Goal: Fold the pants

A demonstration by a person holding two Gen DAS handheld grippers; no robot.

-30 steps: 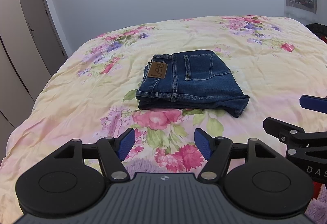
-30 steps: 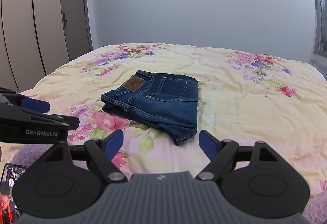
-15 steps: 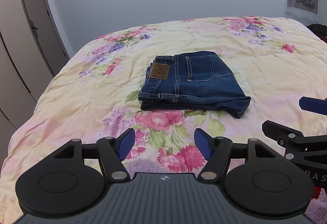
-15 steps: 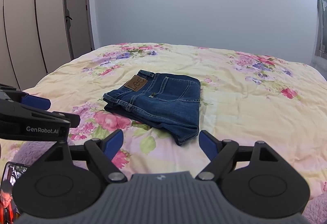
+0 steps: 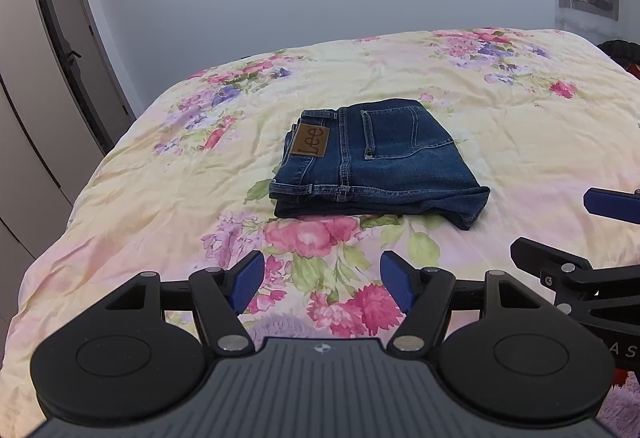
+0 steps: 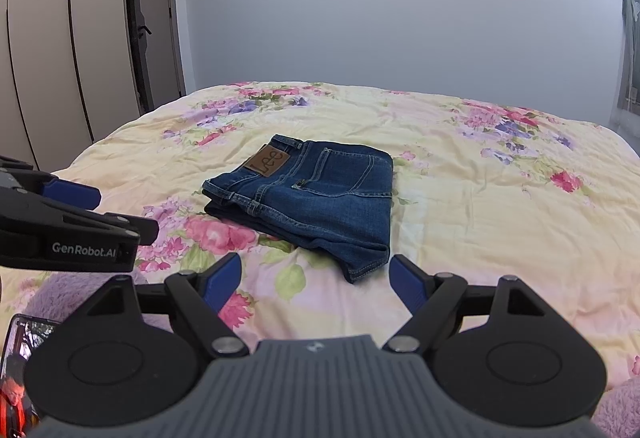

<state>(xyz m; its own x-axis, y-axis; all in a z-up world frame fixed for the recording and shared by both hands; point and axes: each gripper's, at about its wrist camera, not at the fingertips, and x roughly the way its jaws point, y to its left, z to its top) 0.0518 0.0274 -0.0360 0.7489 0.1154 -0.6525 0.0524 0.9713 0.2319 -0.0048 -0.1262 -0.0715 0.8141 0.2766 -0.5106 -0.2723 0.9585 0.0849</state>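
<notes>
- One pair of blue jeans [image 5: 376, 162] lies folded into a compact stack near the middle of the bed [image 5: 160, 198], on the floral quilt [image 5: 520, 110].
- In the left wrist view the stack's long axis runs roughly from 9 to 3 o'clock; the waistband with its one brown leather patch [image 5: 311, 142] sits at the 9 o'clock end, and the hem corner sticks out toward 4 o'clock.
- One back pocket faces up, just right of the patch.
- The left gripper [image 5: 322, 280] hangs over the quilt at 6 o'clock of the jeans, tilted down toward them, its blue pads spread wide with nothing between.
- The right gripper [image 6: 316, 276] hangs beside it, likewise tilted down, jaws spread and empty; the hem corner lies just past its fingertips, not touching.
- Two grippers in all, each seen from the side in the other's view.
- A door [image 6: 154, 22] stands at 10 o'clock beyond the bed.
</notes>
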